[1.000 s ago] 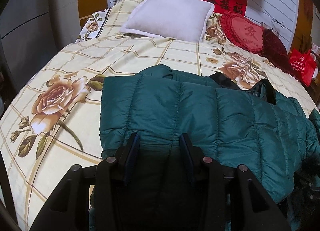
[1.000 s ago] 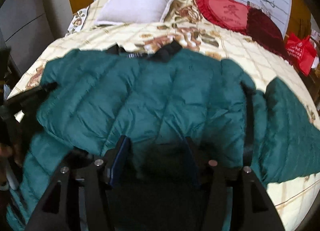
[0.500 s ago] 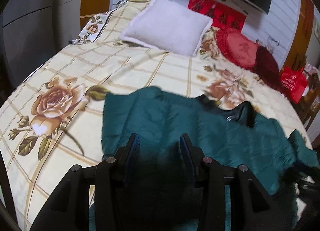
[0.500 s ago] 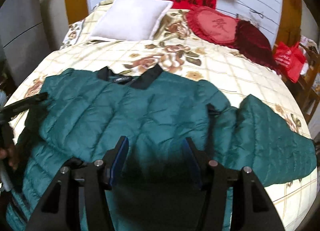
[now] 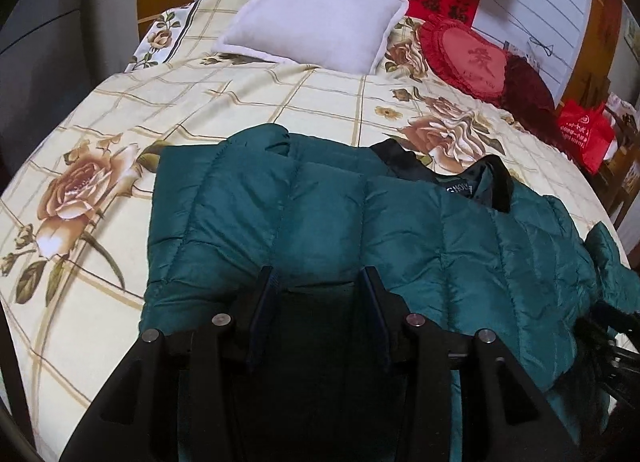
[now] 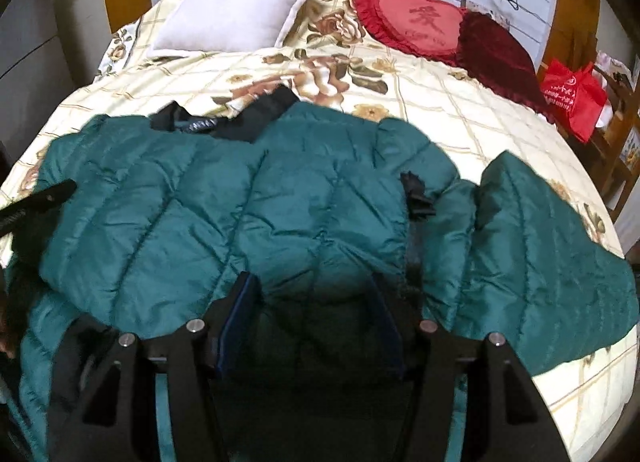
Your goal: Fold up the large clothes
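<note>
Green puffer jacket (image 5: 400, 229) lies spread across the near half of the bed (image 5: 120, 121), back side up, black collar (image 5: 412, 165) pointing to 12 o'clock toward the white pillow (image 5: 316, 33). The hem runs off the near edge under both grippers.

Left gripper (image 5: 318, 282): jaws parted about half way, fabric bulging in the gap at the hem. Tips are hidden by the puffed fabric, so I can't tell if it's pinching or just resting over it.

Right gripper (image 6: 310, 282): same picture, jaws apart with jacket fabric between and below them, grip not confirmable.

Key relation, right wrist view: the jacket body's long axis runs 6 to 12 o'clock, and the one sleeve (image 6: 540, 246) still spread out lies to 2–3 o'clock of the right gripper, its own axis running roughly 11 to 5 o'clock. It joins the body at the dark armhole seam (image 6: 414, 197). The right gripper is clearly the nearer one. In its own view the left gripper sits near the jacket's left edge, which looks already turned in, with a rounded fold (image 5: 256, 141) at 11 o'clock.

Judgement: next move is probably the right sleeve folding across to 9 o'clock over the back. That calls for a right-hand regrasp further out at 3 o'clock, with the left anchoring the hem. Risk: the slick, puffy shell springs back or slides toward the bed edge.

Red heart cushion (image 6: 416, 23) and red bag (image 6: 572, 97) are well apart, at 1–2 o'clock.
</note>
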### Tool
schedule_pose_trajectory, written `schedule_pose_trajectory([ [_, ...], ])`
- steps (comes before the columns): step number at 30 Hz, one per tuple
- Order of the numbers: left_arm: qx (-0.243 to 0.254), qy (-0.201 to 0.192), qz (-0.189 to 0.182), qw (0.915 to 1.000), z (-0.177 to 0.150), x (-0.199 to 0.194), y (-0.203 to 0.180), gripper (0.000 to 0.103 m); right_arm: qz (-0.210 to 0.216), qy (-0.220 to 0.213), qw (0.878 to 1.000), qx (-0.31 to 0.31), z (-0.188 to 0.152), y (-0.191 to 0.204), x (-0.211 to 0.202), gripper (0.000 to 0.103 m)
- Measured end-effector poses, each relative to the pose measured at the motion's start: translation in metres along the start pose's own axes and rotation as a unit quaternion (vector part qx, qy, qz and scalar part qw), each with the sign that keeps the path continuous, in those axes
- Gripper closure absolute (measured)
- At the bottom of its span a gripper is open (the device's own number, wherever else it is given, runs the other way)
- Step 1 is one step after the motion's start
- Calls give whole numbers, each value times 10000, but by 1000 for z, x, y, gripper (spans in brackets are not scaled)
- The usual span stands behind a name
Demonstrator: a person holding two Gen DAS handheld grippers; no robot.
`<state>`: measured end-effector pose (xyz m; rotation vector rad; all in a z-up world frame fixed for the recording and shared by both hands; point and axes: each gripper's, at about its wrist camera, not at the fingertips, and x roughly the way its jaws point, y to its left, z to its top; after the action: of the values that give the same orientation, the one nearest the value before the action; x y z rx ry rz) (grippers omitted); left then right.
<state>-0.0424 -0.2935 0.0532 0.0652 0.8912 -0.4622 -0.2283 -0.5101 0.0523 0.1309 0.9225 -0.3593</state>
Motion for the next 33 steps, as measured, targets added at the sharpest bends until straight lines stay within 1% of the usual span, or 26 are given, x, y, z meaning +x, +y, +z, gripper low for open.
schedule_pose_trajectory([
  [2,-87,8,-45,10000,-1,-7,1,52,66,-104,9999,-37,-3,1,-14,42],
  [5,-278,-37,-206,9994,-5,-19,4,52,167,-131,9998,-50,-10,3,-25,42],
  [7,-316,-44,-264,9991,-8,-25,3,52,171,-59,9998,-99,-16,5,-22,41],
  [10,-196,37,-282,9994,-16,-31,-5,52,131,222,9995,-184,-27,10,-1,40],
  [13,-61,52,-339,9994,-22,-41,-12,52,121,137,9997,-168,-30,10,-3,40],
  [16,-6,41,-429,9991,-26,-49,-19,52,245,8,9997,-75,-31,8,-21,40],
  [18,21,26,-465,9989,-27,-53,-24,52,244,-66,9996,-97,-33,7,-32,39],
  [21,11,-3,-520,9986,-31,-59,-31,52,182,-205,9994,-200,-38,8,-50,39],
  [26,39,43,-642,9979,-39,-65,-47,52,77,-382,9990,-195,-47,2,-72,36],
  [33,204,59,-749,9970,-52,-72,-68,52,-21,-413,9991,-81,-59,-14,-85,35],
])
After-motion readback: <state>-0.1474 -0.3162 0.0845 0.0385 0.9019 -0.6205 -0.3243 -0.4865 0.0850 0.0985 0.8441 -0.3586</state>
